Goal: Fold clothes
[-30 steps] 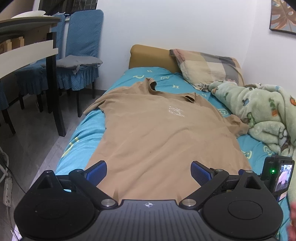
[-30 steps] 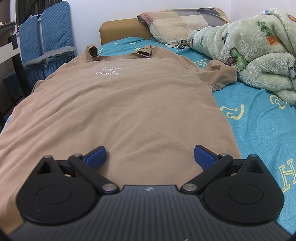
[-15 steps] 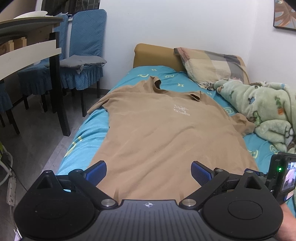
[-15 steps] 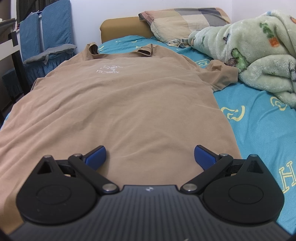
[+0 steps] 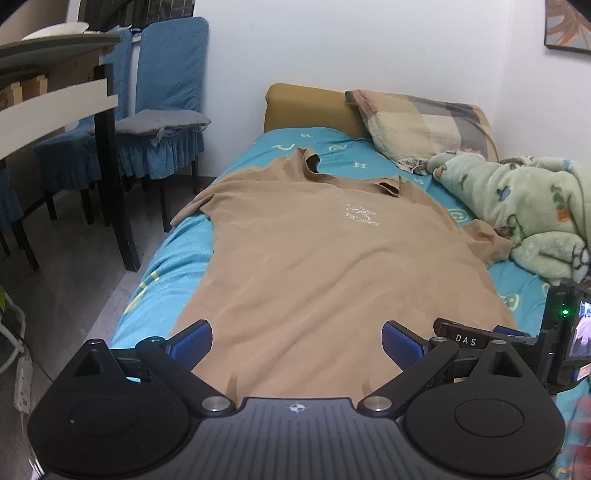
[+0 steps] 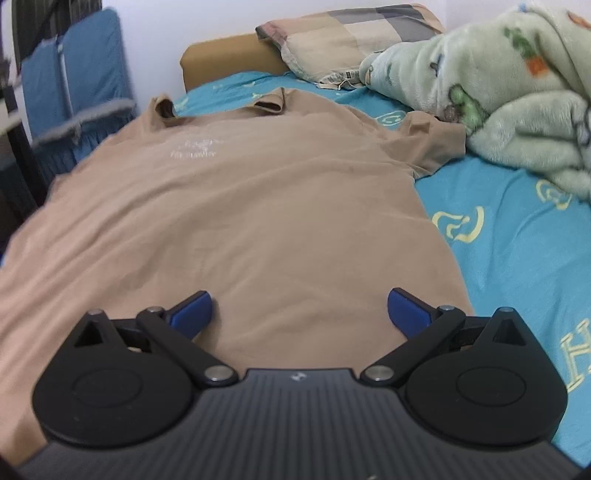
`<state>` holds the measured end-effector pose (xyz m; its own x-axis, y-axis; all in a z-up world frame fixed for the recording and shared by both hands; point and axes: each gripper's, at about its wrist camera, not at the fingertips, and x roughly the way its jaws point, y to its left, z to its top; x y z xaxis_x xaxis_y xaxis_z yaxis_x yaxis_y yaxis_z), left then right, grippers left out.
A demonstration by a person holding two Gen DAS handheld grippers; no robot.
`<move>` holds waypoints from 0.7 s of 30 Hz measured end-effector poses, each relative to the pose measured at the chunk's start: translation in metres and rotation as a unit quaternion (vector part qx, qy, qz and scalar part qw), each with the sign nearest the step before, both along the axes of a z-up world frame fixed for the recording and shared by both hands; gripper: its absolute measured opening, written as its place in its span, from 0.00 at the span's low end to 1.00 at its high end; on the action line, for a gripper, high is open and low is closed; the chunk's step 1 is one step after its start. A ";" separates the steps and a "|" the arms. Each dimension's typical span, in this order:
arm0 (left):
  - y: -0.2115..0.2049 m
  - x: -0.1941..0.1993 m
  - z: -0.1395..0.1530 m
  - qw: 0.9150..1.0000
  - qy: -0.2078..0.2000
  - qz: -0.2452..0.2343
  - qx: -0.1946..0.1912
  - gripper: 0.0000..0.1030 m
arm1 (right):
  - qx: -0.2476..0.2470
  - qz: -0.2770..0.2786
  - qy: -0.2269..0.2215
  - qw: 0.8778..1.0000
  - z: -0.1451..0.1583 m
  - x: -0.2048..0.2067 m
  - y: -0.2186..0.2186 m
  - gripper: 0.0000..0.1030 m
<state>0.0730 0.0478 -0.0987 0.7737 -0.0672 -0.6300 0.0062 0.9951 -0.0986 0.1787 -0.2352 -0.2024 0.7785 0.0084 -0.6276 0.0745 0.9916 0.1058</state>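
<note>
Left gripper [image 5: 297,341] spread wide above tan shirt [image 5: 332,266] hem; right gripper [image 6: 299,312] likewise, empty.

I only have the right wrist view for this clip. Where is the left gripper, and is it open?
Observer: The left gripper is open, jaws wide apart, over the near hem of the tan shirt.
Operator: The shirt's left side is blurred for me. How does that sleeve lie?
Observer: The left sleeve lies spread out, reaching the mattress edge.
Operator: What stands beyond that edge?
Observer: A table with a white dish on top.
</note>
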 end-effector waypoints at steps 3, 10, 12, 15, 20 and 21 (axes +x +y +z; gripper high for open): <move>0.004 -0.004 0.002 1.000 0.002 0.000 -0.009 0.97 | -0.016 0.000 0.004 1.000 0.000 0.002 0.006 1.00; 0.003 -0.009 0.010 1.000 0.000 0.001 -0.028 0.97 | -0.017 0.000 0.004 1.000 -0.001 0.002 0.007 1.00; 0.001 -0.011 0.011 1.000 -0.001 -0.002 -0.027 0.97 | -0.015 0.000 0.004 1.000 -0.001 0.002 0.006 1.00; -0.003 -0.012 0.012 1.000 -0.002 -0.007 -0.025 0.97 | -0.016 0.001 0.004 1.000 -0.001 0.002 0.006 1.00; -0.002 -0.014 0.012 1.000 -0.002 -0.005 -0.026 0.97 | -0.015 0.000 0.004 1.000 -0.001 0.002 0.006 1.00; -0.002 -0.014 0.012 1.000 -0.002 -0.005 -0.027 0.97 | -0.015 0.001 0.004 1.000 -0.001 0.002 0.006 1.00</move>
<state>0.0586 0.0460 -0.0870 0.7747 -0.1094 -0.6227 0.0170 0.9882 -0.1525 0.1810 -0.2291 -0.2034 0.7739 -0.0102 -0.6332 0.0741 0.9945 0.0746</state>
